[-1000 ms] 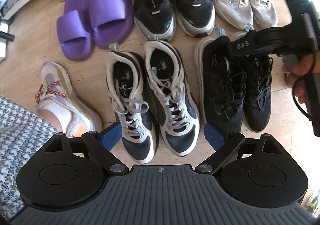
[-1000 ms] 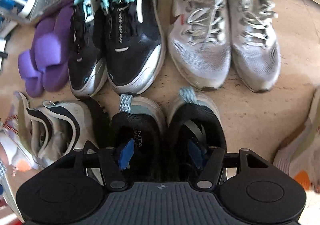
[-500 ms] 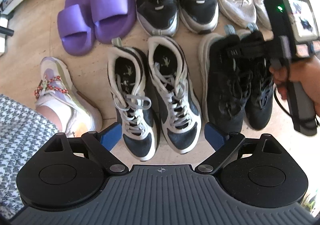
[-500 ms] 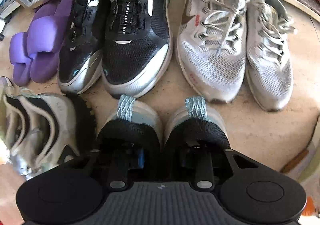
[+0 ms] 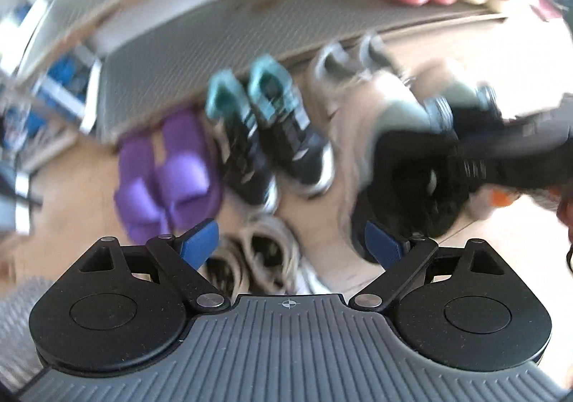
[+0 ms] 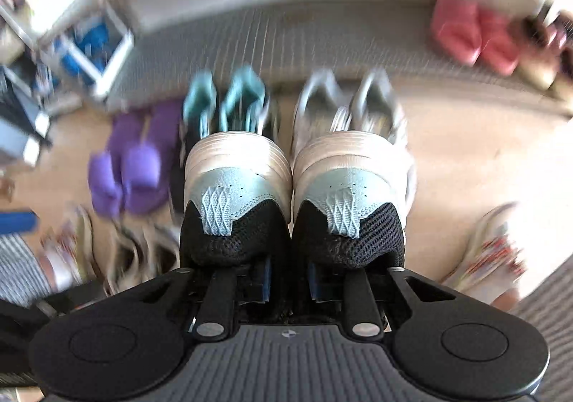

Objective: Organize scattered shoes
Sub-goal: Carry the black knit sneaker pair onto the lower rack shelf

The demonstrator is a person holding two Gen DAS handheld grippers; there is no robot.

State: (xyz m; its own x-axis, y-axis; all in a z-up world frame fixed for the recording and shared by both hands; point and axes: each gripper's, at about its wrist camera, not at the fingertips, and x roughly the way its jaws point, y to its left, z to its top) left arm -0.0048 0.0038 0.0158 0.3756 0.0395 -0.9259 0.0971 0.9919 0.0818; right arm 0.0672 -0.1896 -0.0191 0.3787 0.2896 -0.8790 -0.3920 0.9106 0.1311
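Note:
My right gripper (image 6: 286,280) has a finger inside each shoe of the black pair (image 6: 236,230), and its jaws are closing on the two inner walls. The pair hangs heels-forward above the floor, pale soles outward. In the left wrist view the lifted black pair (image 5: 404,180) is a blur at the right, under the dark body of the right gripper. My left gripper (image 5: 290,244) is open with nothing between its blue pads (image 5: 198,242). It hovers over the white-and-black sneakers (image 5: 258,258).
On the wooden floor are purple slides (image 6: 132,165), black-and-teal sneakers (image 6: 225,101) and grey sneakers (image 6: 351,105) in a row. Behind them a low grey shelf (image 6: 286,37) holds pink slippers (image 6: 472,33). A multicoloured shoe (image 6: 494,248) lies at the right. Both views are motion-blurred.
The right gripper's fingers went into the black pair, closed and lifted it off the floor. Both grippers rose and tilted up, bringing the grey shelf and pink slippers into view.

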